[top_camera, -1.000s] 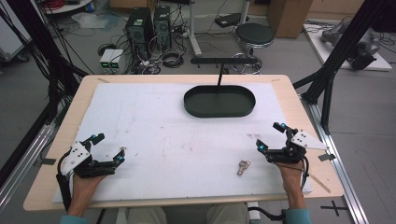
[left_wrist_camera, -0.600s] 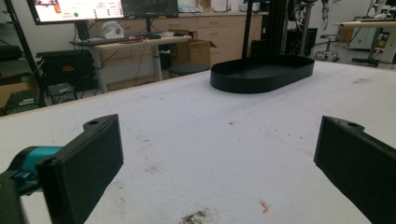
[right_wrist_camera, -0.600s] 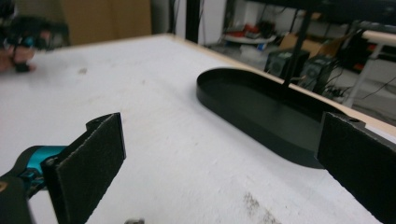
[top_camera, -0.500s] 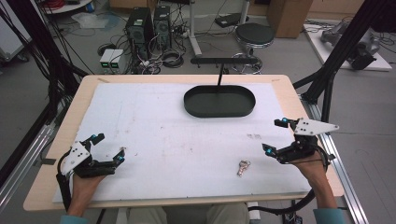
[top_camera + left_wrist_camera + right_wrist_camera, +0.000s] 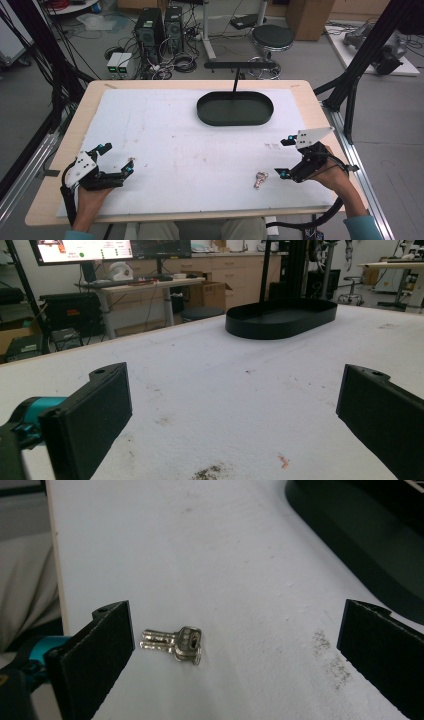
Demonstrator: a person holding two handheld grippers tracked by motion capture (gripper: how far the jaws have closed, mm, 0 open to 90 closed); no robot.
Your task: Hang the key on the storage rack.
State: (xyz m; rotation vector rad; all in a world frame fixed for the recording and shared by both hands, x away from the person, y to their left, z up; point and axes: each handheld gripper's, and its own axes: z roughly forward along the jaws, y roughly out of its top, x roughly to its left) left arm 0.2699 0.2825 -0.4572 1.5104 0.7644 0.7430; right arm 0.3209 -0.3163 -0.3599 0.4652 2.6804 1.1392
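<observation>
White mat (image 5: 190, 145) bears keys (image 5: 172, 643), blades pointing left.

A lab or research workroom: computer towers (image 5: 159, 27) and tangled cables (image 5: 175, 62) sit on the floor beyond the surface (image 5: 60, 150), black frame struts (image 5: 360, 65) flank it, and a monitor (image 5: 82, 250), workbench (image 5: 135, 285) and cardboard boxes (image 5: 215, 292) line the back wall.

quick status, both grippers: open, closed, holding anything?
Left gripper: open, holding nothing, above bare white mat.
Right gripper: open, holding nothing; keys lie on the mat between its jaws.
</observation>
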